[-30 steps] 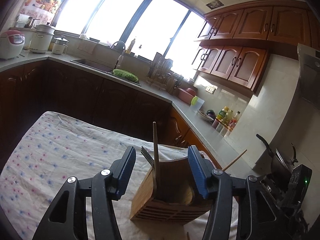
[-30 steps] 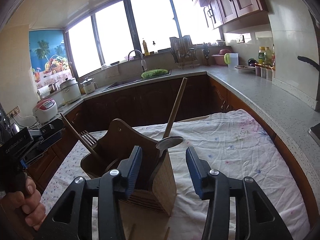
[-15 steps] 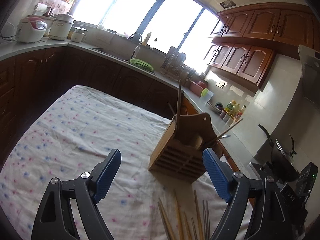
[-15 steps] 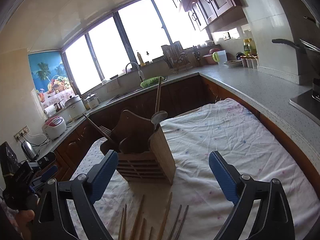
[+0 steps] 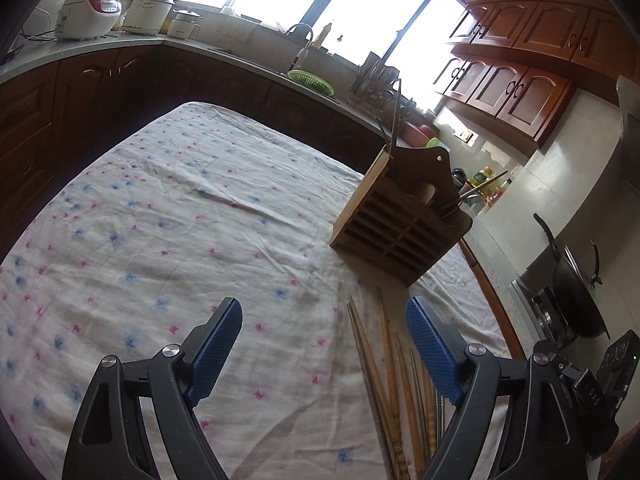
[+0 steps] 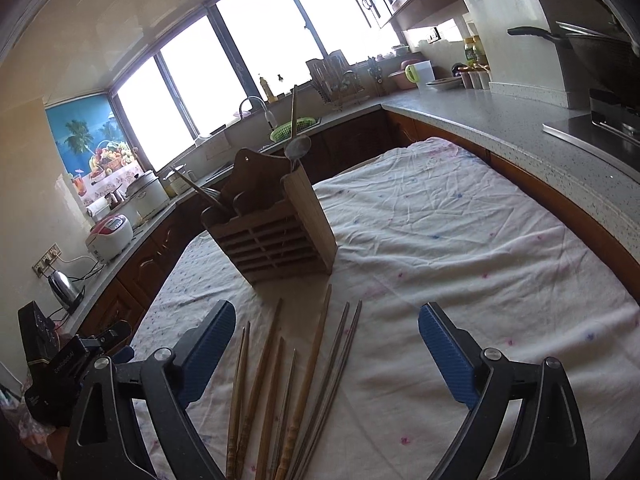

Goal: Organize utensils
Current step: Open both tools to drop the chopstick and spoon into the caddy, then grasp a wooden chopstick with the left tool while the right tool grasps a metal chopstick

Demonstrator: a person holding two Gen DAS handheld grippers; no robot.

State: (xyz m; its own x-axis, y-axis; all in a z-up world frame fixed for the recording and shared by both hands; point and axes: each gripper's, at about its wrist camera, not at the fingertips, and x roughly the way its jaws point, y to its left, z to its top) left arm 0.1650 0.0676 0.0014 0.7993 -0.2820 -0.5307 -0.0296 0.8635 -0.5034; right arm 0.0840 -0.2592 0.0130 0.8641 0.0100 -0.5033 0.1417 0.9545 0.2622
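A wooden slatted utensil holder (image 5: 400, 220) (image 6: 276, 232) stands on the flowered tablecloth (image 5: 168, 232) (image 6: 440, 240). A spoon (image 6: 298, 146), a fork and long wooden sticks poke out of its top. Several chopsticks (image 5: 394, 380) (image 6: 292, 380), wooden and metal, lie loose on the cloth in front of the holder. My left gripper (image 5: 324, 320) is open with nothing between its fingers; the chopsticks lie by its right finger. My right gripper (image 6: 328, 324) is open and empty, and hangs over the chopsticks' far ends.
Counters with dark cabinets wrap around the table. Rice cookers (image 5: 90, 14) (image 6: 110, 236) and a kettle (image 6: 64, 290) stand on one side. A sink with a green basket (image 5: 310, 80) and a dish rack (image 6: 336, 80) sits under the window. A wok (image 5: 576, 292) rests on the stove.
Both grippers have let go of the utensil holder and opened wide. Both have drawn back from it, so the loose chopsticks on the cloth have come into view.
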